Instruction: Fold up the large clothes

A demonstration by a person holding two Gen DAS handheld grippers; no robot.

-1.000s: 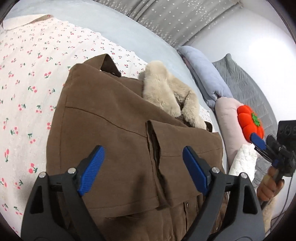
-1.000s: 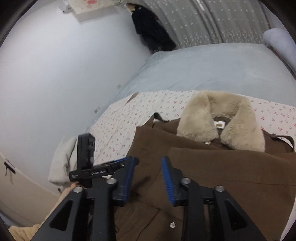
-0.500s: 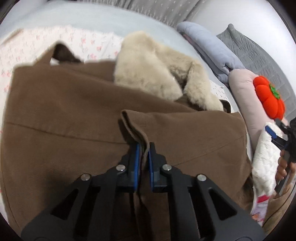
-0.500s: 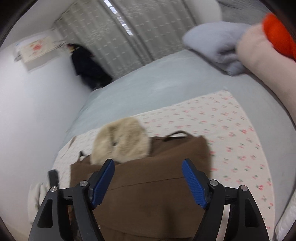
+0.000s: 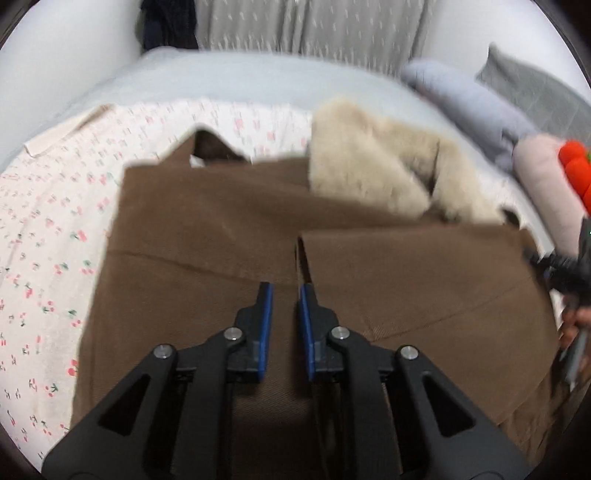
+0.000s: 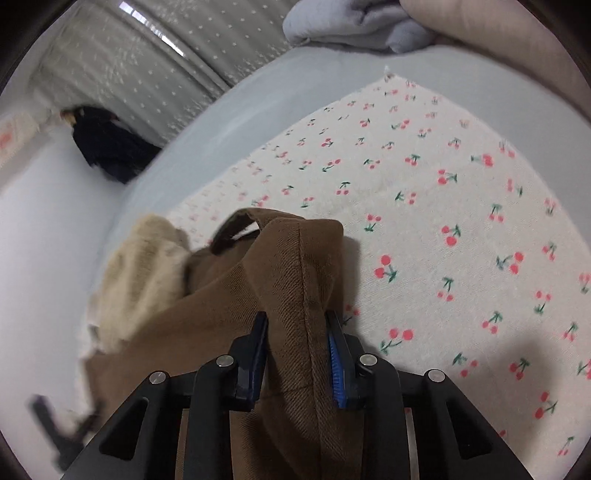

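Observation:
A brown coat (image 5: 207, 229) with a beige fur collar (image 5: 369, 166) lies folded on a cherry-print sheet (image 5: 48, 221). My left gripper (image 5: 285, 288) hovers over the coat's middle, just short of a folded flap edge (image 5: 301, 243). Its jaws are opening, a narrow gap apart, with nothing pinched between them. In the right wrist view, my right gripper (image 6: 295, 315) is closing on a bunched corner of the coat (image 6: 288, 258), and the cloth fills the gap between its pads. The collar (image 6: 140, 266) sits to the left of that corner.
A pale blue bed cover (image 5: 240, 74) lies under the sheet (image 6: 443, 184). A blue-grey pillow (image 5: 461, 92), a pink pillow (image 5: 539, 173) and an orange plush (image 5: 576, 166) sit at the right. A curtain (image 5: 314, 22) and a dark hanging garment (image 6: 107, 144) are behind.
The left gripper shut on the flap edge, then parted and let it go. The right gripper swung down to the coat's corner and closed around it.

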